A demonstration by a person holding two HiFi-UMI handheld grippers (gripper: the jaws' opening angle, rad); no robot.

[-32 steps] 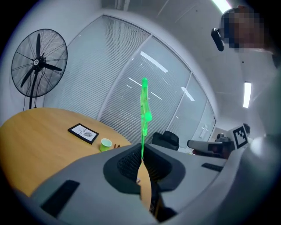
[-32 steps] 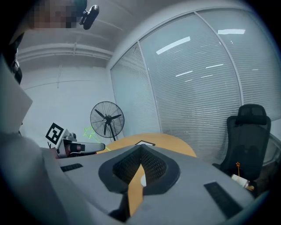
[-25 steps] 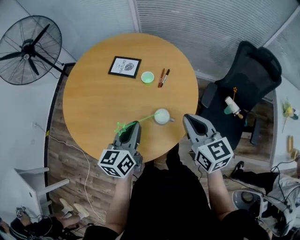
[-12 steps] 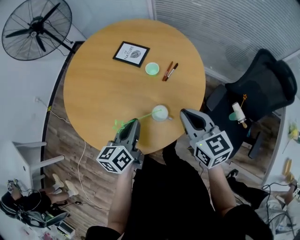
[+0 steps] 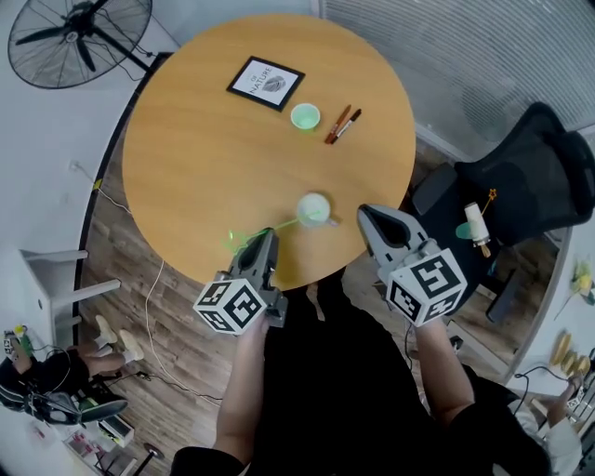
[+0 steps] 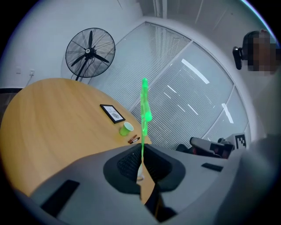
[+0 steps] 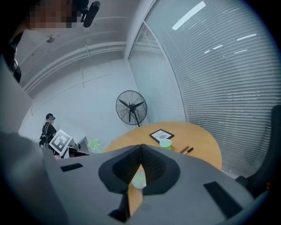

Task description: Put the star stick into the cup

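A green star stick (image 5: 279, 228) is pinched in my left gripper (image 5: 264, 237), which is shut on its shaft. The star end (image 5: 237, 244) sticks out to the left, and the far end reaches the rim of the white cup (image 5: 314, 209) near the table's front edge. In the left gripper view the stick (image 6: 144, 110) rises from between the shut jaws of the left gripper (image 6: 142, 147). My right gripper (image 5: 367, 216) hovers just right of the cup, shut and holding nothing. In the right gripper view the cup (image 7: 139, 180) shows below the right gripper (image 7: 141, 147), and the star (image 7: 93, 143) shows at the left.
On the round wooden table (image 5: 204, 158) lie a framed picture (image 5: 267, 81), a small green cup (image 5: 305, 116) and two markers (image 5: 342, 125). A floor fan (image 5: 79, 28) stands at the back left. A black office chair (image 5: 521, 186) at the right carries another star stick (image 5: 479, 223).
The head camera has swung, so the table sits higher and further left in view. Both grippers, the stick and the cup keep the same places relative to each other.
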